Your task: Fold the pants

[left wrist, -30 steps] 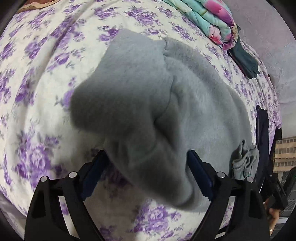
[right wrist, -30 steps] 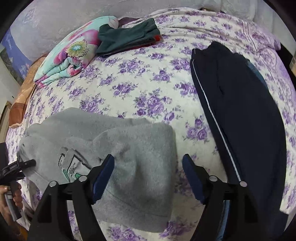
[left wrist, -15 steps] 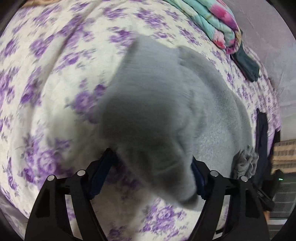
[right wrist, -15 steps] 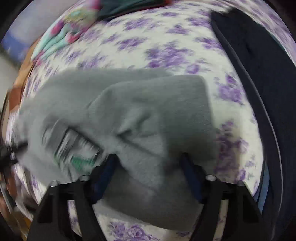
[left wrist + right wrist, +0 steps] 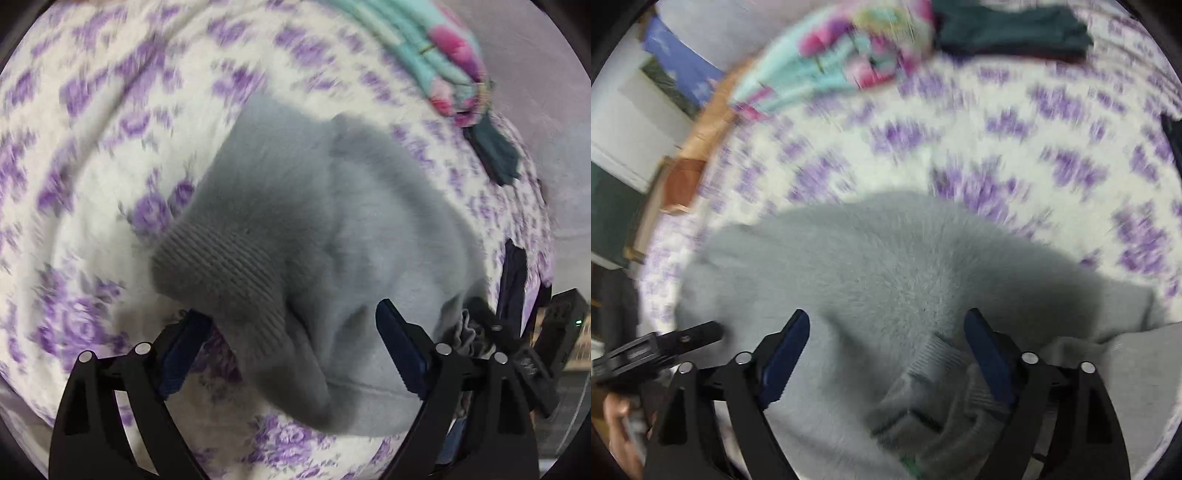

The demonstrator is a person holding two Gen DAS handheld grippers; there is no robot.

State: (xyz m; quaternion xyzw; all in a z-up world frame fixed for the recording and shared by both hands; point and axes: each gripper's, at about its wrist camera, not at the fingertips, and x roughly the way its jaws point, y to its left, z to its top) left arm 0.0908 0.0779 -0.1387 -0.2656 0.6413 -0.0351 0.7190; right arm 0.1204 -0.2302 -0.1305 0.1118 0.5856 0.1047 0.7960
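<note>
Grey fleece pants [image 5: 332, 229] lie bunched on the floral bed. In the left wrist view a ribbed cuff [image 5: 229, 273] sits just ahead of my left gripper [image 5: 291, 339], which is open with fabric between its fingers. In the right wrist view the pants [image 5: 886, 273] fill the foreground, and a ribbed waistband or cuff [image 5: 934, 398] lies between the fingers of my open right gripper [image 5: 886, 343]. The other gripper shows at the left edge of the right wrist view [image 5: 661, 347] and at the right edge of the left wrist view [image 5: 532, 343].
A folded teal and pink blanket [image 5: 842, 62] and a dark green garment [image 5: 1008, 29] lie at the far side of the bed [image 5: 997, 147]. Dark navy pants [image 5: 513, 280] lie beyond the grey ones. The bed's edge and a wooden frame [image 5: 679, 177] are at the left.
Both grippers have moved in low over the grey pants. The right gripper's view swung left and down, so the navy pants left its view. Both views are motion-blurred.
</note>
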